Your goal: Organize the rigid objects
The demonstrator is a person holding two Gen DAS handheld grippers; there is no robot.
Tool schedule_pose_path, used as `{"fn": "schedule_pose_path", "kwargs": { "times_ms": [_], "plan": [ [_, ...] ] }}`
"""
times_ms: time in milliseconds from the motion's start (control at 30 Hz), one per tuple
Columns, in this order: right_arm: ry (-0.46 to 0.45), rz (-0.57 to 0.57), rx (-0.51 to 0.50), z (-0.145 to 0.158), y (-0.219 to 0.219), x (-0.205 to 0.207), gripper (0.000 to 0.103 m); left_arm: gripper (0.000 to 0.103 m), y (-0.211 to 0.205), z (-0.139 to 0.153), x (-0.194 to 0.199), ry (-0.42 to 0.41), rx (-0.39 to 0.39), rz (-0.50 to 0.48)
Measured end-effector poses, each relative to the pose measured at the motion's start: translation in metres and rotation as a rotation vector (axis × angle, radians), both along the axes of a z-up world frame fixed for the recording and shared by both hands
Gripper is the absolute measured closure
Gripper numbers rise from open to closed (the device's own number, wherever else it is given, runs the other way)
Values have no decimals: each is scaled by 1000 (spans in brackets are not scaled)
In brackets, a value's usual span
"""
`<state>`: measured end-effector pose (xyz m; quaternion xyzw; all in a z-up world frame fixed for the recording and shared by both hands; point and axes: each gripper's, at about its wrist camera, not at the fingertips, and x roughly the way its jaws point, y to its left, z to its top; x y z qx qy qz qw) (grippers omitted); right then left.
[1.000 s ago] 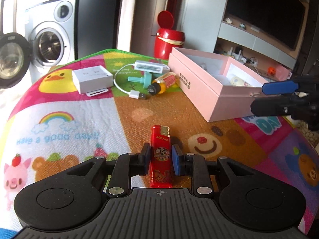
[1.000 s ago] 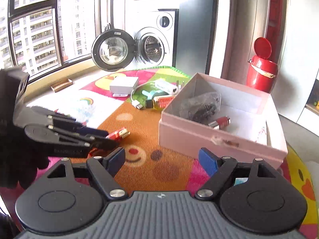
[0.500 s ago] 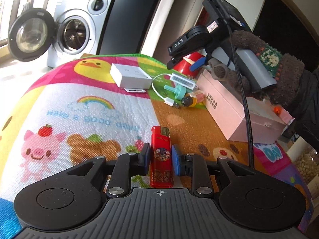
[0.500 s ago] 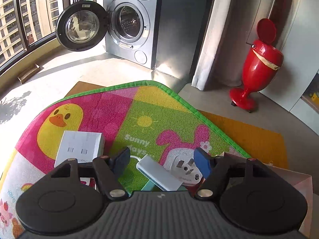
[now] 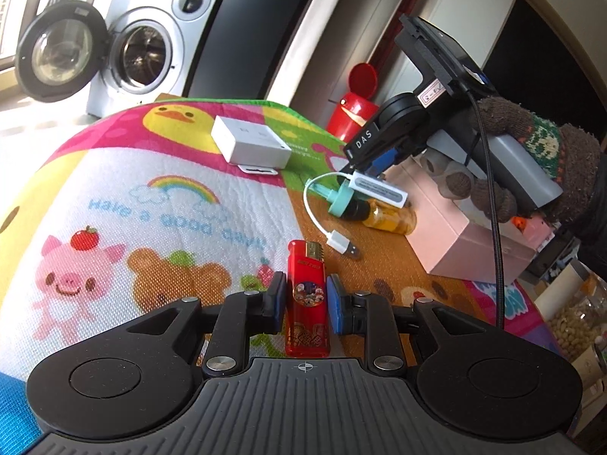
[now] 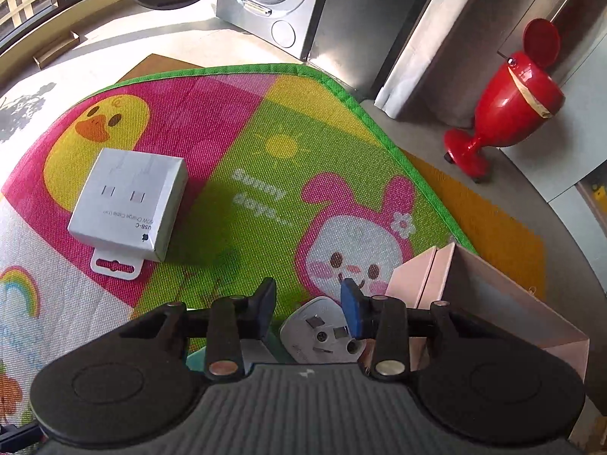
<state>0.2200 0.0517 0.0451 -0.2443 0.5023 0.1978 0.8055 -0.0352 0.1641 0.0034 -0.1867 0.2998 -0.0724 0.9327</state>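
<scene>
My left gripper is shut on a red lighter and holds it upright above the cartoon play mat. A gloved hand holds my right gripper tipped down over the clutter beside the pink box. Its jaws are closing just above a white adapter with a USB cable. In the right wrist view a gap still shows between the fingers. A white wall plug lies by the blue pad, and the adapter is mostly hidden under the gripper body.
A white cable box sits on the duck picture. A teal piece and an amber bottle lie by the adapter. The pink box's corner is at the right. Beyond the mat stand a red bin and an open washing machine.
The right gripper swung from in front of the pink box to the far clutter, tipped downward, and its jaws narrowed. The left gripper rolled a little and kept hold of the lighter.
</scene>
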Motion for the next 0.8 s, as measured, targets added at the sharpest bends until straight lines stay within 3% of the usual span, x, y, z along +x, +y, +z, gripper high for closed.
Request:
{"fn": "schedule_pose_path", "kwargs": {
  "times_ms": [267,400,533,700,800],
  "plan": [
    [70,174,66,10,-20,-84,67,77,1,0,-1,2,-15,13],
    [-53,235,64,21,-35,-124,61,77,1,0,-2,2,-12,19],
    [-179,304,210,38,-73,-178,39,77,3,0,-2,3,-23,28],
    [-229,341,182,17,-89,-210,43,78,2,1,-4,1,-15,35],
    [-246,326,168,4,-89,-207,53,78,-1,3,-10,9,-10,49]
  ]
}}
